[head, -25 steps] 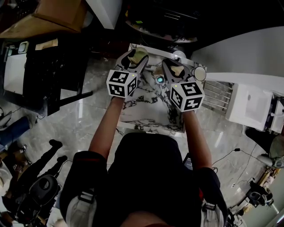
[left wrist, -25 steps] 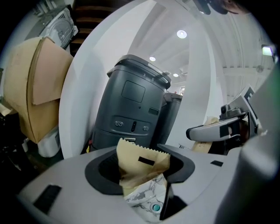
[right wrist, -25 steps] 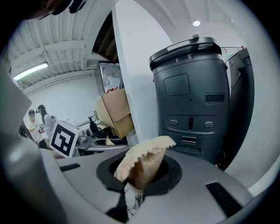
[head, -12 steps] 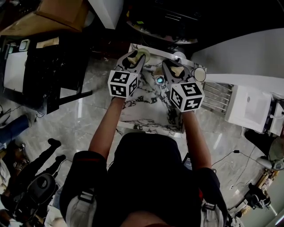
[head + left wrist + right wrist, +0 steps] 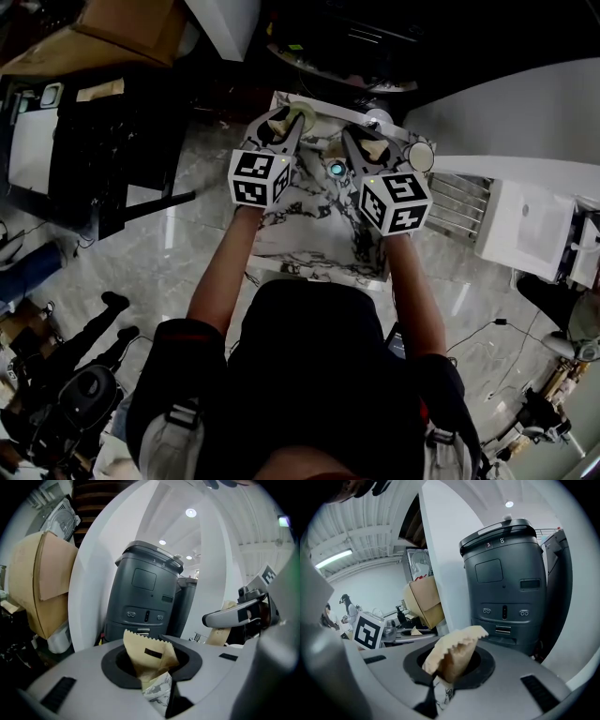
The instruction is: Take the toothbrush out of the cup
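Observation:
On the small marble table (image 5: 302, 236), a small cup (image 5: 337, 170) stands between my two grippers, with the teal toothbrush head showing in its mouth. My left gripper (image 5: 296, 114) hovers to the cup's left. Its jaws are closing, its tan pads (image 5: 149, 656) are nearly together, and nothing is between them. To the cup's right, my right gripper (image 5: 372, 141) holds nothing and its pads (image 5: 454, 656) are pressed together. Neither gripper touches the cup. The cup is hidden in both gripper views, where only a sliver of marble shows under the pads.
Two pale round items (image 5: 380, 117) (image 5: 422, 156) sit at the table's far right corner. A wire rack (image 5: 459, 202) and a white box (image 5: 525, 225) stand to the right. Ahead are a dark grey machine (image 5: 143, 597), a white pillar (image 5: 440, 550) and a cardboard box (image 5: 37, 583).
The left gripper's jaws have narrowed from wide apart to nearly together. Both hands stayed in place, and the right gripper looks the same.

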Demonstrator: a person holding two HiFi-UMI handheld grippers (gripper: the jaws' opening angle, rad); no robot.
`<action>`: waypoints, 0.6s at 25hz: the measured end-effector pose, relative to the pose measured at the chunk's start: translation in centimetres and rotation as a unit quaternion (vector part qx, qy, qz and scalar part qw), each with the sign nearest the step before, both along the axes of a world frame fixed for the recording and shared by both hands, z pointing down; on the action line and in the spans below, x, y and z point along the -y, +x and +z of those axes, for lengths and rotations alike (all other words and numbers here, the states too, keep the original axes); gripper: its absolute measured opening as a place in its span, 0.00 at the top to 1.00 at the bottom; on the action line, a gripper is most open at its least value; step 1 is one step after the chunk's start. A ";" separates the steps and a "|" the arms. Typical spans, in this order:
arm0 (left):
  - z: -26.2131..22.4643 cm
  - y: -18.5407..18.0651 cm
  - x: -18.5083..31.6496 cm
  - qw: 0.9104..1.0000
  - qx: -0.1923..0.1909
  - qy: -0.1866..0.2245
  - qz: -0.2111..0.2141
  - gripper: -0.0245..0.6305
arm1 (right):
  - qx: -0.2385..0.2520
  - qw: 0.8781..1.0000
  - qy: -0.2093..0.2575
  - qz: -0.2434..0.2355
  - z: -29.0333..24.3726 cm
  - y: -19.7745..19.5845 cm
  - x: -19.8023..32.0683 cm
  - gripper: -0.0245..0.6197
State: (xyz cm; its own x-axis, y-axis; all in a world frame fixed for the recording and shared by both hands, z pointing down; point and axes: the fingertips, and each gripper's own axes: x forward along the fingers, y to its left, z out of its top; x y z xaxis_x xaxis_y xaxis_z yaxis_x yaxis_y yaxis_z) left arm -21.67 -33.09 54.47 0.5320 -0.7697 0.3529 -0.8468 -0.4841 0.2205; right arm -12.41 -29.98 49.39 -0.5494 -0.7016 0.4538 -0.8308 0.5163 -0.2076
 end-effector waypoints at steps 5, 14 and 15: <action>-0.5 -0.2 -0.1 1.000 -0.001 0.006 -0.002 0.80 | 0.004 1.000 0.002 -0.001 -0.2 -0.1 0.1 0.87; -2.0 -0.6 -0.5 1.000 -0.001 0.025 -0.009 0.82 | 0.006 1.000 0.011 -0.003 -1.0 0.1 -0.3 0.87; -2.2 -0.6 -0.6 1.000 0.000 0.028 -0.010 0.82 | 0.007 1.000 0.012 -0.002 -1.1 0.1 -0.4 0.87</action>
